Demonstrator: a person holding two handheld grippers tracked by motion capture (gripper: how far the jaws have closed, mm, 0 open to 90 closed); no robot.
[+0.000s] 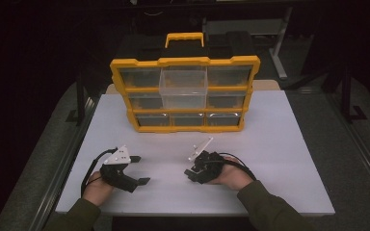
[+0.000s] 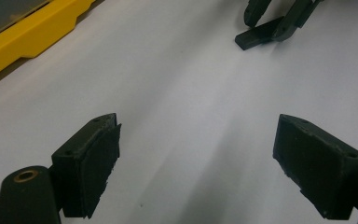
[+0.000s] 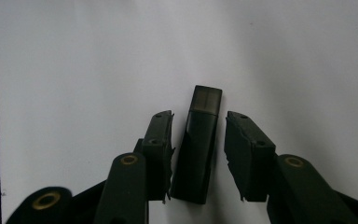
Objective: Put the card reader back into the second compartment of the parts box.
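A: Where is the small black bar (image 3: 198, 147) now?

B: It lies flat on the white table (image 1: 279, 144), well in front of the yellow organizer box (image 1: 185, 94), between the jaws of the right gripper (image 3: 198, 144).

A: Is it grasped?

B: Not clearly. The jaws stand close on both sides, with a thin gap visible.

A: And the left gripper (image 2: 198, 158)?

B: Released, jaws wide apart, over bare table.

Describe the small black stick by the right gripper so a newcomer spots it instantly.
Start at the yellow compartment organiser standing on the white table, then come toward the person's right gripper. The small flat black rectangular stick lies between its jaws, the sole loose item on the table.
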